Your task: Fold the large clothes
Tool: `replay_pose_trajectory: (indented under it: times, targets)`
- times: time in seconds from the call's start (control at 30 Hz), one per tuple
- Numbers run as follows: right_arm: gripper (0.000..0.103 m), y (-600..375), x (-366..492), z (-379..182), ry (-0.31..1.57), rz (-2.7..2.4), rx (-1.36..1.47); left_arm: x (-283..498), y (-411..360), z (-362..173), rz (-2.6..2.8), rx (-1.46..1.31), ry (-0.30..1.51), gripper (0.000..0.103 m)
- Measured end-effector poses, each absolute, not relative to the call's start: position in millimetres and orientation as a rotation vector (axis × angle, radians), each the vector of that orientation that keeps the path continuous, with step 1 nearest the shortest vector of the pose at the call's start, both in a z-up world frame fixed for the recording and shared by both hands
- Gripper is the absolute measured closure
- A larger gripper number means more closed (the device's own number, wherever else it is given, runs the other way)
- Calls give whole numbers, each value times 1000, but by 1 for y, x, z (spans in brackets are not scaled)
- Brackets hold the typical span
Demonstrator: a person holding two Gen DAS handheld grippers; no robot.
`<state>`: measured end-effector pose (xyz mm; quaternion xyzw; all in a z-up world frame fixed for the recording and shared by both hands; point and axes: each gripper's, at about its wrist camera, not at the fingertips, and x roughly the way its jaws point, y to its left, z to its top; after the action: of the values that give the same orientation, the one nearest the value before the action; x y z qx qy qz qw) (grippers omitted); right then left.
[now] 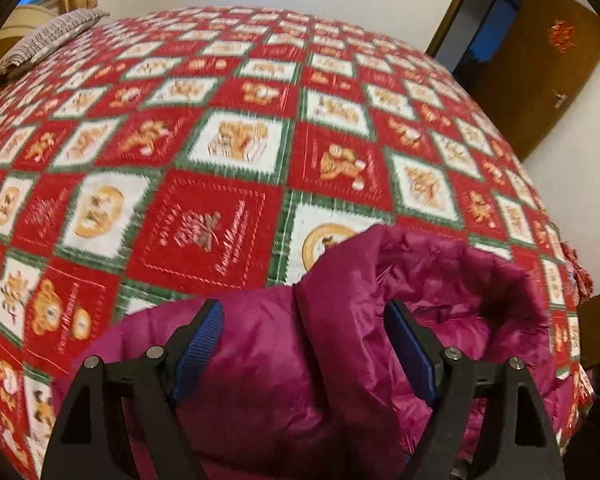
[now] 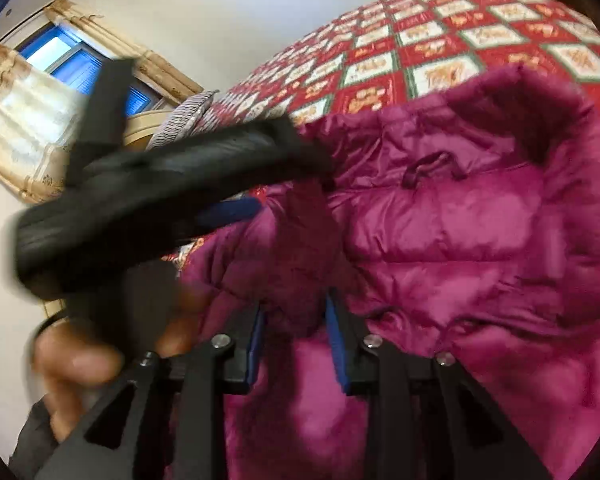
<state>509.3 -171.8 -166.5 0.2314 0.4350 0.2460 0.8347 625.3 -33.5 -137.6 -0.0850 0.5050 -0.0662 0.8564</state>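
A magenta quilted puffer jacket (image 1: 340, 320) lies at the near edge of a bed, its collar and lining facing up. In the left wrist view my left gripper (image 1: 304, 344) has its jaws wide apart with a thick fold of the jacket between the blue pads (image 1: 200, 344), not pinched. In the right wrist view the jacket (image 2: 460, 240) fills the right side, with its hanging loop (image 2: 432, 166) showing. My right gripper (image 2: 296, 340) is closed on a bunched fold of the jacket. The other gripper (image 2: 160, 196) crosses the left of this view, blurred, held by a hand (image 2: 80, 360).
The bed is covered by a red, white and green checkered quilt (image 1: 228, 140). A striped pillow (image 1: 48, 40) lies at the far left corner. A brown door (image 1: 540, 64) stands open at the right. A curtained window (image 2: 60, 64) is on the wall behind the bed.
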Motion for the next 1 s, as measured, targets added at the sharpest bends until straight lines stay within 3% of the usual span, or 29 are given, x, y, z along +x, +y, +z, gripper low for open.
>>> replay_pose_trajectory:
  times: [0.1,0.23,0.37,0.4,0.43,0.47,0.5,0.57,0.8,1.0]
  targets:
    - [52,-198,491,-136,829,484,446,627,-39,-142,-119,-128,1061,20]
    - [18,-246,494,-100,678,233,375,630,-41,-141,-86,-75,1059,20]
    - [18,-262,530,-116,797,108,341,630,-42,-143,-51,-36,1052,21]
    - [22,-260,538,-126,848,95,316,629,-43,-142,-45,-27,1045,21]
    - [43,-258,544,-138,902,80,287,625,-42,-141,-48,-17,1032,30]
    - [61,-258,542,-147,932,75,276,624,-43,-141,-57,-8,1029,49]
    - [90,-261,539,-154,958,83,283,621,-43,-142,-76,7,1037,59]
    - [90,-270,524,-161,958,94,336,615,-42,-141,-111,17,1039,87]
    - [92,-305,477,-166,904,16,415,578,-25,-128,-135,10,934,90]
    - [94,-305,468,-183,882,-15,411,570,0,-166,-106,-138,924,87]
